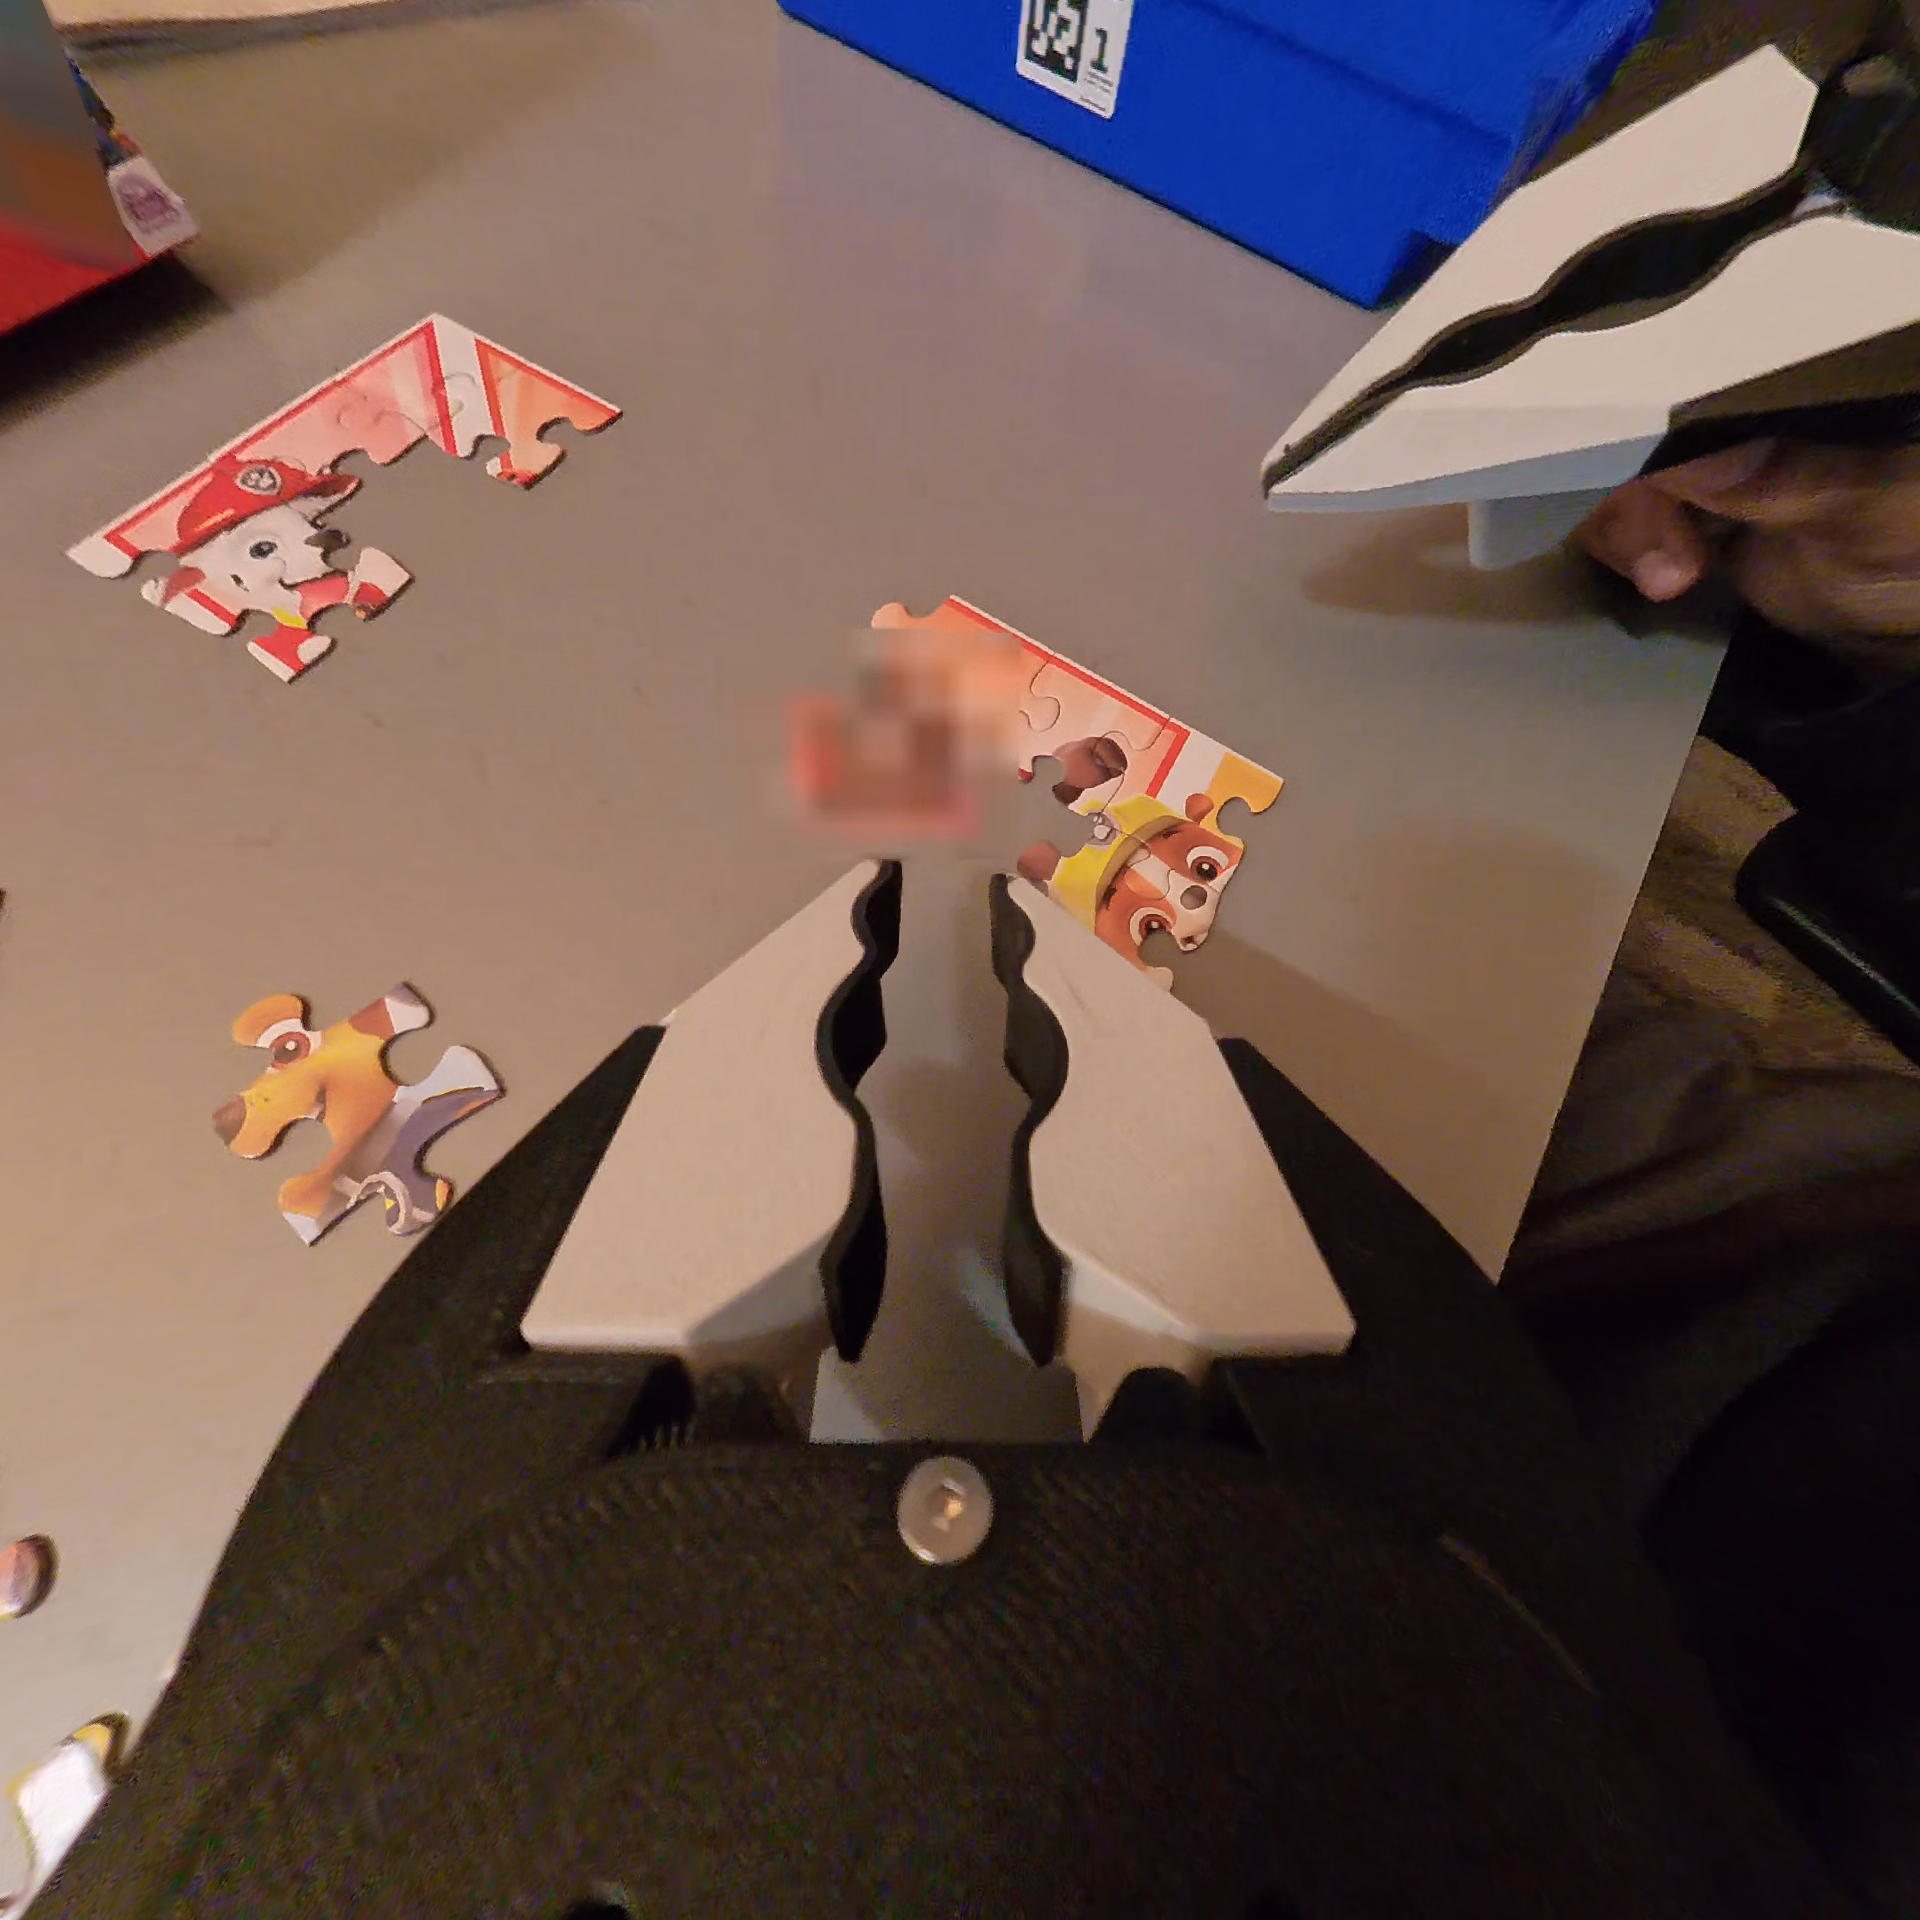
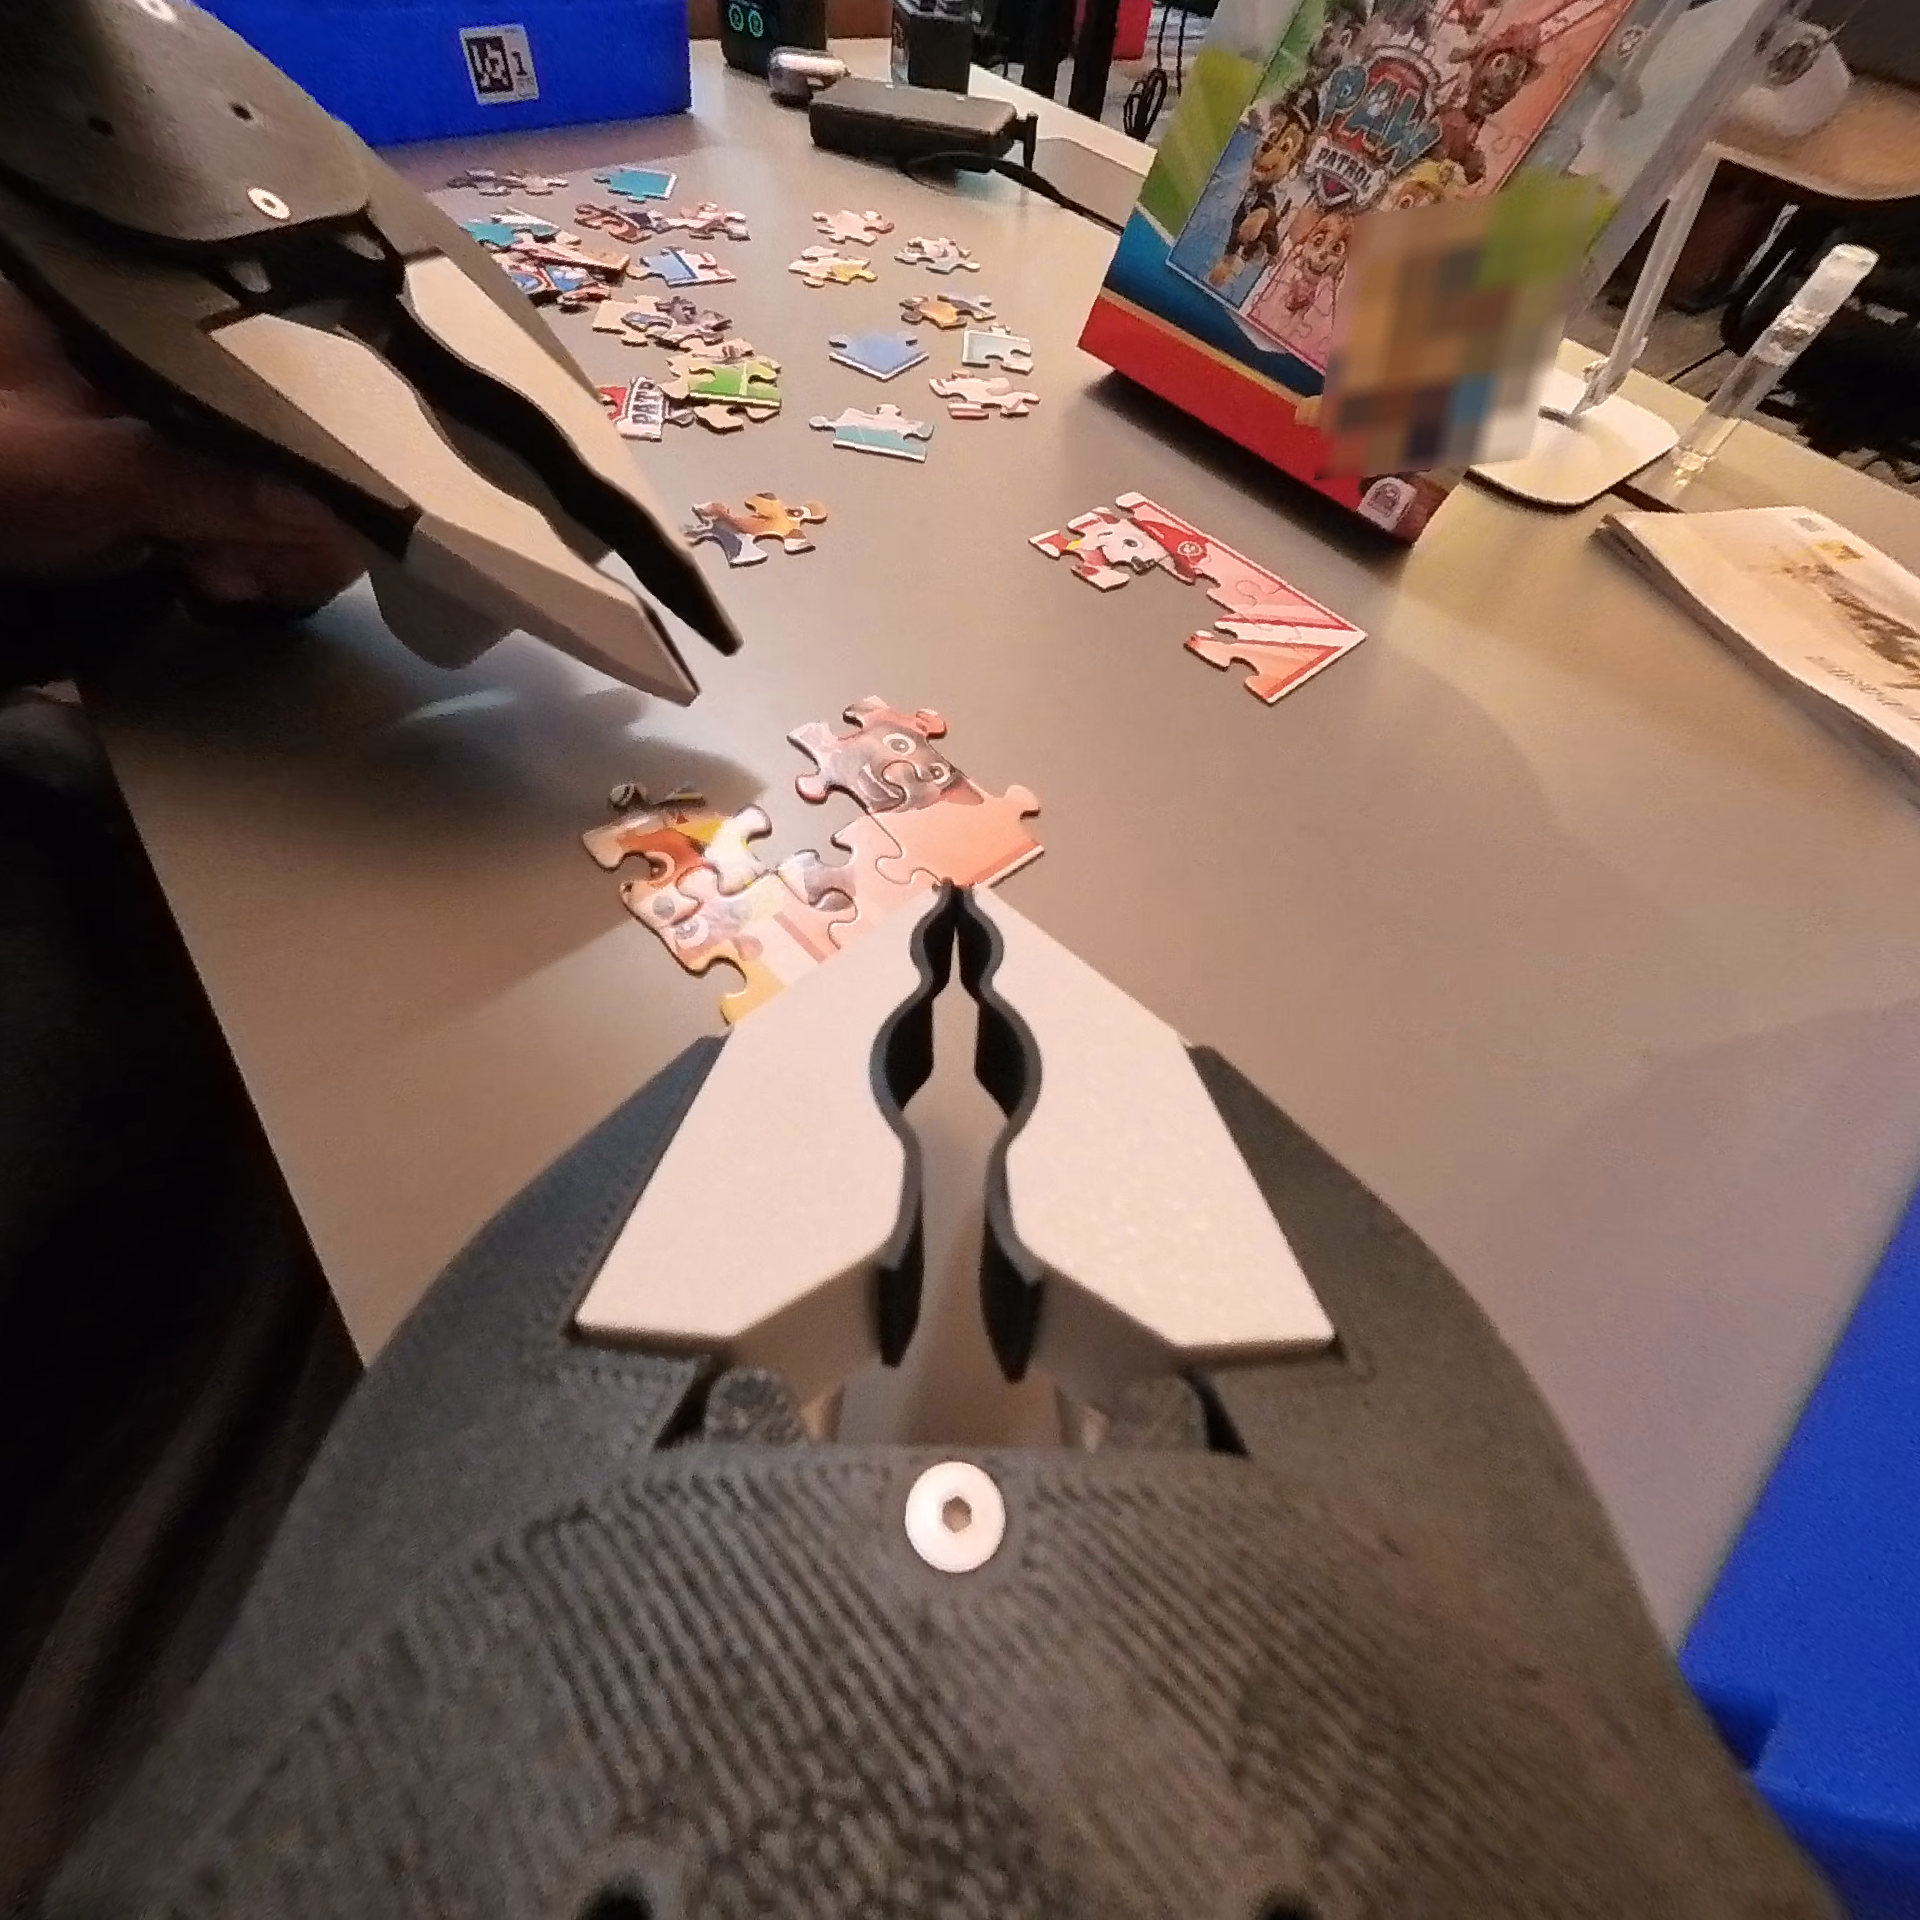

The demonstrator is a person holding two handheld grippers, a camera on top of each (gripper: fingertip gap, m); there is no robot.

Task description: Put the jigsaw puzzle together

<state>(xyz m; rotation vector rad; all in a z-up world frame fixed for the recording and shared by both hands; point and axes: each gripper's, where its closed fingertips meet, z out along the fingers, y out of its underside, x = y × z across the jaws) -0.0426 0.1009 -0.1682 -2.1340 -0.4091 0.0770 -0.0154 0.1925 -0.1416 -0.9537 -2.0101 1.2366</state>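
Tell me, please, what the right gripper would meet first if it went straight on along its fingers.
Most likely the joined cluster of puzzle pieces just ahead of the right gripper: its shut tips point at the pink piece on the near edge. Depth is unclear, so the tips could meet the grey table instead.

The tabletop (image 2: 1351, 935) is a smooth grey sheet with a soft sheen. The joined puzzle pieces (image 2: 831, 852) look like printed card with a slightly glossy face, as does the loose orange piece (image 1: 353, 1112). The puzzle box (image 2: 1299, 260) is glossy printed cardboard. The right hand-held gripper (image 2: 951, 894) has a black plastic body with a rough, ridged, matt texture, pale grey matt plastic fingers (image 2: 1091, 1143) lined with smooth black pads, and a white plastic fastener. The left hand-held gripper (image 1: 940, 883) looks alike, with a shiny metal screw (image 1: 943, 1509). The blue bin (image 1: 1299, 135) is smooth plastic bearing a paper sticker.
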